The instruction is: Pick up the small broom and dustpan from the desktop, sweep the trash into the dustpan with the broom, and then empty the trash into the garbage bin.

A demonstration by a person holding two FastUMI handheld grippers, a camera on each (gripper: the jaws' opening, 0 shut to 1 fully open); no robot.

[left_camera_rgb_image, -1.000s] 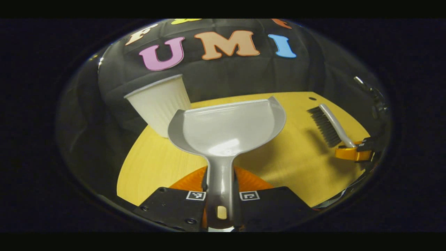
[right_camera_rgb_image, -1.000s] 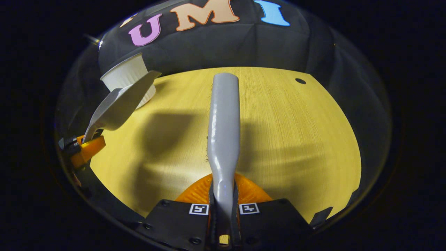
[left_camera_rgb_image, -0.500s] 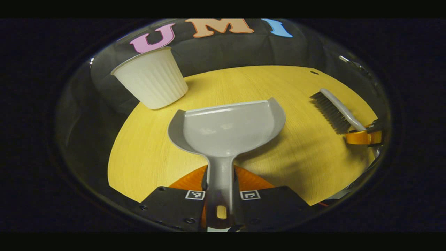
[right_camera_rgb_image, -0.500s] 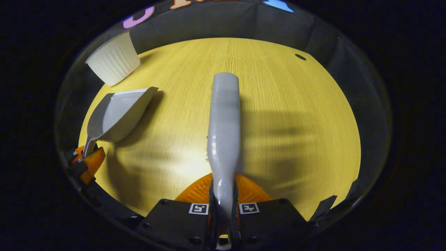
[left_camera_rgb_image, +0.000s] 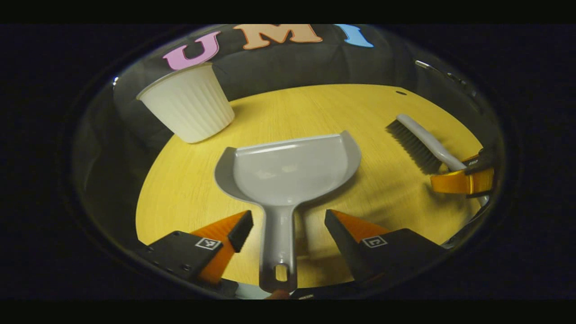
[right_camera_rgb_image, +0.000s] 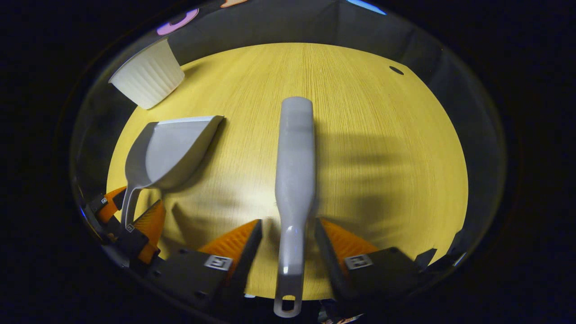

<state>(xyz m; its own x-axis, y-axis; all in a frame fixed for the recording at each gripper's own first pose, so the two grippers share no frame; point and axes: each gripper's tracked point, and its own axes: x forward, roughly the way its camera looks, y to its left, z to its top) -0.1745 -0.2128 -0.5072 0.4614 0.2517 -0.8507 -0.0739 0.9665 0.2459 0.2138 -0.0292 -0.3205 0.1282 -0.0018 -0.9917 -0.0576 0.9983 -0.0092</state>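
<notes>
- In the left gripper view the left gripper (left_camera_rgb_image: 288,225) has its jaws spread wide, holding nothing; the dustpan (left_camera_rgb_image: 288,173) handle runs down the gap between the fingers, apart from both; the handle's end with its hanging slot is partly cut off at the bottom edge
- The dustpan lies flat on the yellow desktop (left_camera_rgb_image: 189,198), its mouth pointing away
- To the right, the right gripper (left_camera_rgb_image: 463,180) sits half cut off at the view's edge; the broom (left_camera_rgb_image: 423,144) lies by it, bristles facing left
- In the right gripper view the right gripper's jaws stand wide too, gripping nothing; the broom's back hides its bristles; its handle lies between the fingers, touching neither
- Both grippers sit low over the desktop, pointing forward
- Farthest, at the back left, the white ribbed garbage bin (left_camera_rgb_image: 186,108) stands upright; its inside cannot be seen
</notes>
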